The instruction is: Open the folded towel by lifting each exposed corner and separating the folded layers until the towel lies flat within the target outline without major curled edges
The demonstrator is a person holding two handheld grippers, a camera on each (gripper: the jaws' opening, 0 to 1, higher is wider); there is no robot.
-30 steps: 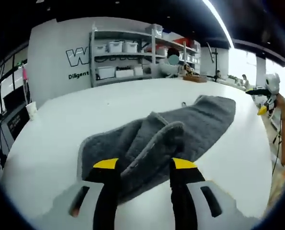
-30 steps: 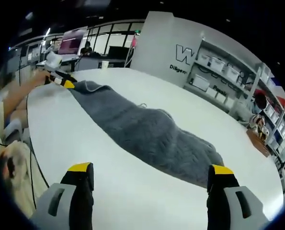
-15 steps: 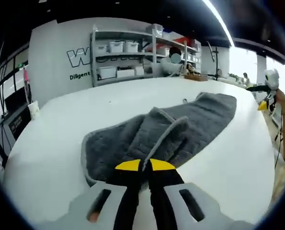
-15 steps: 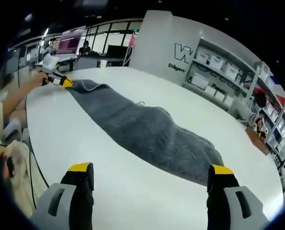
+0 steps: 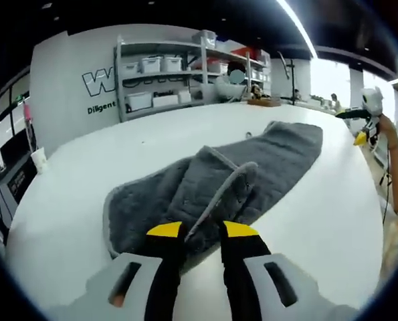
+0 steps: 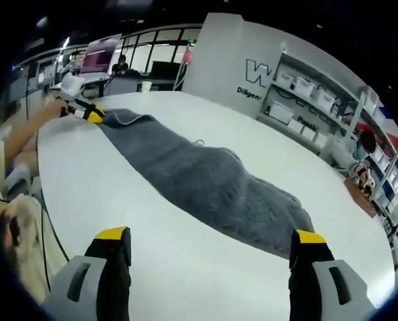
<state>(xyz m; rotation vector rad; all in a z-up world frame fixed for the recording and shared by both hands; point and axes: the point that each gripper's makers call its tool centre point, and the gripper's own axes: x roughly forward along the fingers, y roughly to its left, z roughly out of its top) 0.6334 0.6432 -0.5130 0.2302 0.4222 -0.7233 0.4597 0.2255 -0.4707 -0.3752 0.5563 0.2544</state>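
Left gripper view: yellow-tipped left gripper (image 5: 202, 231) pinching folded grey terry towel's (image 5: 252, 170) raised near fold (right gripper (image 6: 211, 241) agape), unfolding barely begun, far layers left.

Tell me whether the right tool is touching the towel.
Apart. In the right gripper view, the right tool stands wide open over bare white table, with clear table between its yellow tips and the grey towel.

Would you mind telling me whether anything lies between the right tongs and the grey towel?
Nothing visible does: only bare white table separates the open right tongs from the towel. The left tongs are already at its folded flap.
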